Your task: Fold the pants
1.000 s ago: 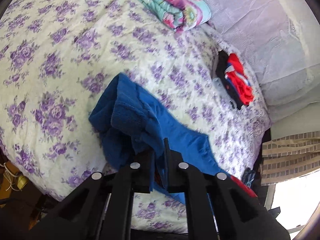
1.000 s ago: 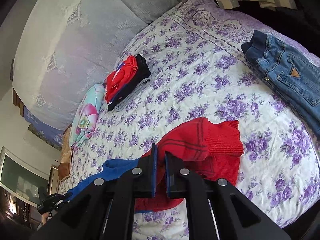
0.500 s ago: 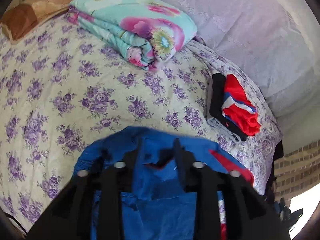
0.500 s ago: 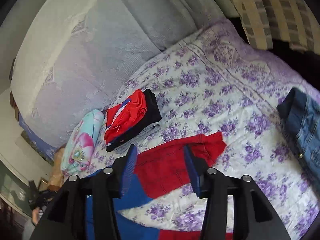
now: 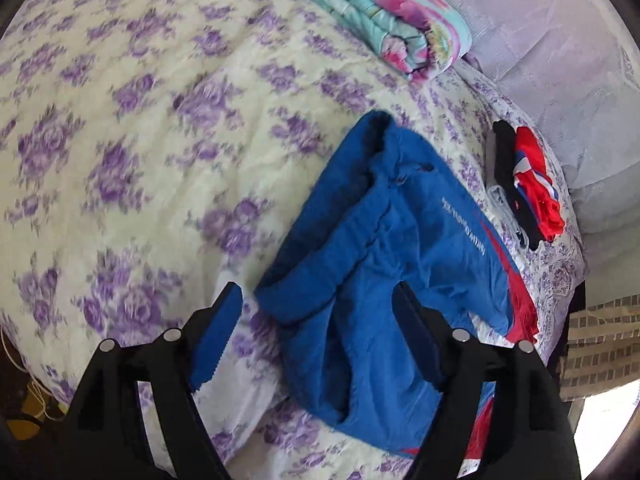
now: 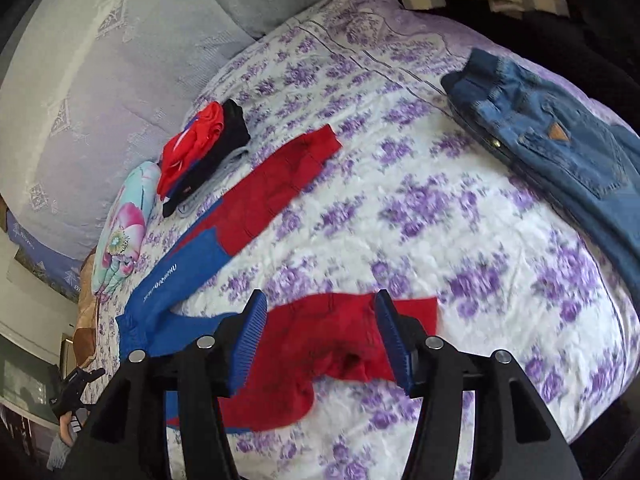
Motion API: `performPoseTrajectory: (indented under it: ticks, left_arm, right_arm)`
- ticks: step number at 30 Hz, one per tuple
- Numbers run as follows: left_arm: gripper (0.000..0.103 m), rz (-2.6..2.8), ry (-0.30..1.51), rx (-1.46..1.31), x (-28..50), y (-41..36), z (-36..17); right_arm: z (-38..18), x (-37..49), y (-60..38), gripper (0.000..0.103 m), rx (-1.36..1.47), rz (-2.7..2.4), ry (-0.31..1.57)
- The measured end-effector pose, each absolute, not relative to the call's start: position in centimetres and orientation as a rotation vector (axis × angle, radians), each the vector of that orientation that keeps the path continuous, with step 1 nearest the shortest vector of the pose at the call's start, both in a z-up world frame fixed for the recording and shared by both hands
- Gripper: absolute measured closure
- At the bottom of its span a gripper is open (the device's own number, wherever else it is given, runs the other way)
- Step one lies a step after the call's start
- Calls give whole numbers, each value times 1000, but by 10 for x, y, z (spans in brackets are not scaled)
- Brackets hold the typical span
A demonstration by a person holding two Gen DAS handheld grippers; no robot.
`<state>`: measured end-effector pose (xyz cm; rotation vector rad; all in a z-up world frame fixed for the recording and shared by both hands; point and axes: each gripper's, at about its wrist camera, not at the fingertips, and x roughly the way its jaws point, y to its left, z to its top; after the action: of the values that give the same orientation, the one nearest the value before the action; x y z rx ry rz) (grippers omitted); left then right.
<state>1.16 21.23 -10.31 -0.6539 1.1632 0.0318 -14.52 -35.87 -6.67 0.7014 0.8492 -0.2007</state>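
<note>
Now that both grippers have let go, we see the blue-and-red fabric pants [image 5: 384, 264] lying spread on the purple-flowered quilted bedspread [image 5: 132, 152], no longer lifted. Our left gripper [image 5: 316, 336] hovers released over the blue waist end, our right gripper [image 6: 320, 336] released over a red leg cuff; we judge the laying-out done and folding next.
</note>
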Motion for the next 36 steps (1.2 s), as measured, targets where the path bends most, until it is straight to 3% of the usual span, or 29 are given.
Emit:
performPoseTrajectory:
  ticks: [9, 10, 11, 12, 14, 24, 31, 35, 36]
  left_arm:
    - [27, 59, 1202, -621, 14, 185, -141]
    - [31, 61, 1191, -628, 15, 183, -139]
    - [51, 57, 1171, -637, 15, 183, -137]
    - [57, 60, 1163, -643, 15, 184, -134]
    - [79, 35, 1151, -697, 14, 192, -132]
    - [80, 111, 1054, -709, 17, 239, -89]
    - [80, 134, 1090, -676, 18, 235, -92]
    - [80, 140, 1096, -665, 18, 231, -93]
    - [80, 141, 1098, -663, 18, 231, -93]
  right_arm:
    - [-76, -173, -351, 47, 754, -200, 856]
    - [-75, -175, -350, 47, 753, -194, 855]
    - [-76, -178, -348, 47, 752, -188, 857]
    - [-77, -180, -347, 47, 753, -187, 861]
    - [-79, -187, -347, 47, 771, -180, 865]
    - [-125, -192, -339, 47, 905, -134, 934]
    - [-145, -167, -345, 48, 926, -149, 901]
    - [-150, -146, -342, 59, 882, -140, 889]
    - [-148, -143, -340, 70, 858, -138, 883]
